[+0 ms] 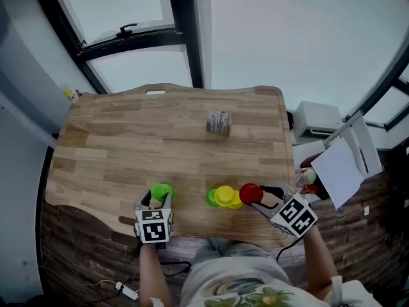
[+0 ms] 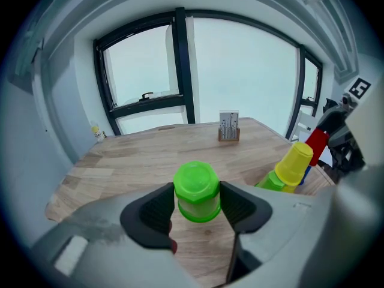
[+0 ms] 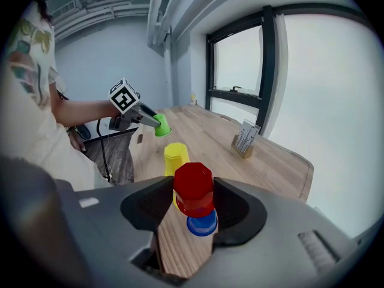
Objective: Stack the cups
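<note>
My left gripper [image 2: 197, 201] is clamped on a green cup [image 2: 195, 188], base up, with a pad pressing on each side. It holds the cup clear of the wooden table [image 2: 132, 155], close to the near edge. My right gripper [image 3: 193, 201] is closed on a red cup [image 3: 193, 186], also base up. A blue cup [image 3: 202, 224] shows directly beneath the red cup's rim; I cannot tell whether they touch. Between the two grippers, a yellow cup [image 1: 224, 195] sits tilted over a second green cup [image 1: 210, 198] on the table. Markings: each gripper's cube carries black-and-white square markers [image 1: 153, 229]. A small card stand [image 1: 218, 122] at mid-table bears print too small to read.
</note>
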Demonstrator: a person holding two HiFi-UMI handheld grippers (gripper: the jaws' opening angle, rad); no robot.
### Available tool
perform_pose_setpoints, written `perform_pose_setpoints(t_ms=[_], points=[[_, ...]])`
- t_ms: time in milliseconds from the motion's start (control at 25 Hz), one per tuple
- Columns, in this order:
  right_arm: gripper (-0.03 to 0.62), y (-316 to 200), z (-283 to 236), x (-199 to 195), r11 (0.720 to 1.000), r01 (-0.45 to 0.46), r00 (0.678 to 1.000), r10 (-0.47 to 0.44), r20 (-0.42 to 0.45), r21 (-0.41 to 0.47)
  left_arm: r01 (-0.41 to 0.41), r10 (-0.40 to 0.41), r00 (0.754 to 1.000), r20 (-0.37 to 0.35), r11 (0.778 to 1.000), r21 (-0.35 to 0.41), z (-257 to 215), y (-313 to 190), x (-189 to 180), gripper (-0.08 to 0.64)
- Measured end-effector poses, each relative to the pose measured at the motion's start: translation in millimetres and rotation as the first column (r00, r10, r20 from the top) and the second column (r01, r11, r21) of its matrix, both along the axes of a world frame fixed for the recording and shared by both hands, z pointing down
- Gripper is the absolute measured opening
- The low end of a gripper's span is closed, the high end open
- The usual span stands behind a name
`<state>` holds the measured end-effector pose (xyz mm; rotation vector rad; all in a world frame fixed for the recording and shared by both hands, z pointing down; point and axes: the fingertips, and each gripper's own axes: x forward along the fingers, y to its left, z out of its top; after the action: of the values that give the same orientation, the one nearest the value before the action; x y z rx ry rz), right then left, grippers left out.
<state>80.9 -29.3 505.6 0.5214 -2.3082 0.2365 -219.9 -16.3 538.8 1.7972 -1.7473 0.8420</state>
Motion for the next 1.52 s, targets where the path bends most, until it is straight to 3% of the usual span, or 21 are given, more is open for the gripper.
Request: perform_pose_setpoints(t_ms=[560,1520], points=[[0.212,0.0,20.8,-3.0,1.000,0.013,0.998,-0.014,-0.056,-0.028,-0.008,0.008,1.000,-0.001,1.000,-0.014,5.5,-2.1,-1.2,0.249],[0.243,1.4,24.3,-5.6,0.999,-0.013,1.000,0.013,-0.013,-0.041,-0.041,0.041,0.999,-0.007,0.999,-0.003,1.5,-7.9,7.4,0.249]])
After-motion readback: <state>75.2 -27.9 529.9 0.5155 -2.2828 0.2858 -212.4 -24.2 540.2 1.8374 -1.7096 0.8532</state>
